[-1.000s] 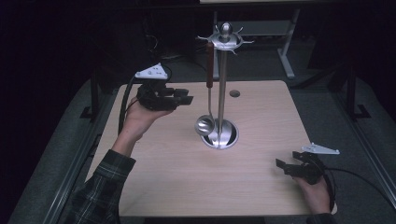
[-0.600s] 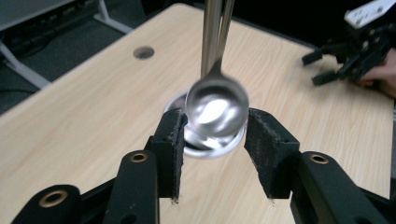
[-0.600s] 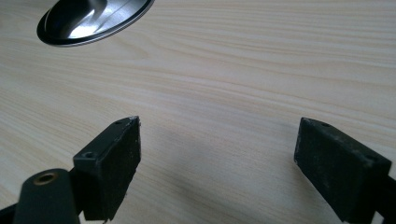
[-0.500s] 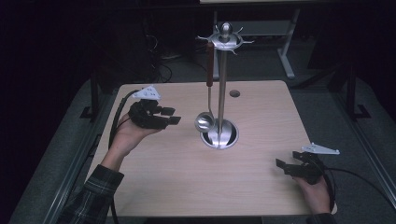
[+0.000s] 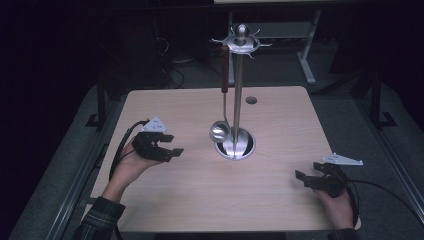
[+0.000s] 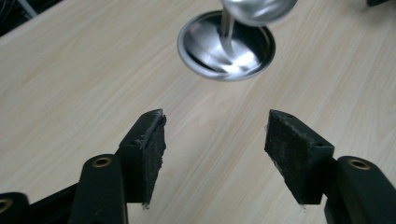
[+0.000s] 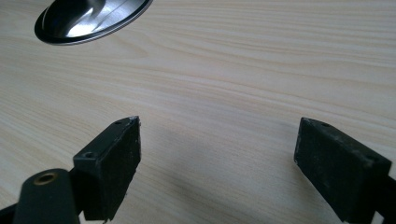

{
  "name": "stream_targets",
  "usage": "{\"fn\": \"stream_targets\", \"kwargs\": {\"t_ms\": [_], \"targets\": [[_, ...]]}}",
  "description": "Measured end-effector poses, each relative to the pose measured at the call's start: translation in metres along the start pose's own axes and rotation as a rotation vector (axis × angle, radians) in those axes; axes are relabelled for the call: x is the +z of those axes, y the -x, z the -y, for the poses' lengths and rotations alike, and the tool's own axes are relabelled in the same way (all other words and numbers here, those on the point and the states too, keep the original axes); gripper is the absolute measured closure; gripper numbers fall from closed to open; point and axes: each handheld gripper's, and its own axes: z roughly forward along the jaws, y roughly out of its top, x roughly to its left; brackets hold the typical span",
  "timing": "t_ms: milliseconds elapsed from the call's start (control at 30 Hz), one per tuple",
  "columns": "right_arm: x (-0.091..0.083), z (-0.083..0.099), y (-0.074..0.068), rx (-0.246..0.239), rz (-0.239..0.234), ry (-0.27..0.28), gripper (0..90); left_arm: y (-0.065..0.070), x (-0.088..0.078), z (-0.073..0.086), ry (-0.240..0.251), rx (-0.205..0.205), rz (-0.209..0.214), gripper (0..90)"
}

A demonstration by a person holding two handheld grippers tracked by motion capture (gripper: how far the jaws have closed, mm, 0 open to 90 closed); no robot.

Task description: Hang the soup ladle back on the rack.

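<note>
A steel utensil stand (image 5: 239, 90) rises from a round base (image 5: 245, 148) at the table's middle. From its hooked top ring hangs a ladle (image 5: 219, 133) with a dark red handle, its bowl just above the base on the left. My left gripper (image 5: 171, 145) hovers low over the table to the left of the stand and points at it. Its jaws have just been opening and stand open with nothing between them (image 6: 215, 135); the base (image 6: 226, 46) and the ladle bowl (image 6: 259, 9) lie ahead. My right gripper (image 5: 306, 173) rests open and empty at the near right (image 7: 217, 149).
The light wooden table (image 5: 200, 200) has a small round hole (image 5: 251, 100) near its far edge, behind the stand. Dark floor and metal frame legs surround the table. Cables trail from both grippers off the near corners.
The left hand has come down and back toward the near left, away from the stand, and its jaws stand wider apart. The right hand has not moved.
</note>
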Motion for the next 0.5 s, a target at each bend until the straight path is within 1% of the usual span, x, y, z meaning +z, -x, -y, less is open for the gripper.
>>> {"fn": "stream_targets", "kwargs": {"t_ms": [33, 67, 100, 200, 233, 267, 300, 333, 367, 500], "targets": [[0.0, 0.0, 0.0, 0.001, 0.0, -0.001, 14.5, -0.001, 0.002, 0.009, -0.002, -0.009, -0.009, 35.4], [0.0, 0.0, 0.0, 0.002, 0.001, -0.001, 14.5, -0.001, 0.003, 0.014, -0.008, -0.018, -0.012, 34.4], [0.0, 0.0, 0.0, 0.002, 0.001, -0.001, 14.5, -0.001, 0.003, 0.014, -0.008, -0.018, -0.012, 33.6], [0.0, 0.0, 0.0, 0.001, 0.001, -0.001, 14.5, -0.003, 0.007, 0.028, -0.01, -0.027, -0.022, 31.2], [0.0, 0.0, 0.0, 0.001, 0.001, -0.001, 14.4, -0.003, 0.009, 0.032, -0.011, -0.036, -0.025, 30.2], [0.0, 0.0, 0.0, 0.001, 0.002, -0.001, 14.4, -0.004, 0.01, 0.037, -0.018, -0.034, -0.026, 28.7], [0.0, 0.0, 0.0, 0.001, 0.002, -0.001, 14.4, -0.003, 0.011, 0.041, -0.011, -0.045, -0.033, 28.7], [0.0, 0.0, 0.0, 0.001, 0.001, -0.001, 14.5, -0.004, 0.013, 0.05, -0.018, -0.053, -0.04, 27.6], [0.0, 0.0, 0.0, 0.001, 0.001, -0.001, 14.5, -0.004, 0.013, 0.05, -0.018, -0.053, -0.04, 26.5], [0.0, 0.0, 0.0, 0.002, 0.001, -0.001, 14.4, -0.003, 0.016, 0.065, -0.032, -0.067, -0.054, 25.0]]}}
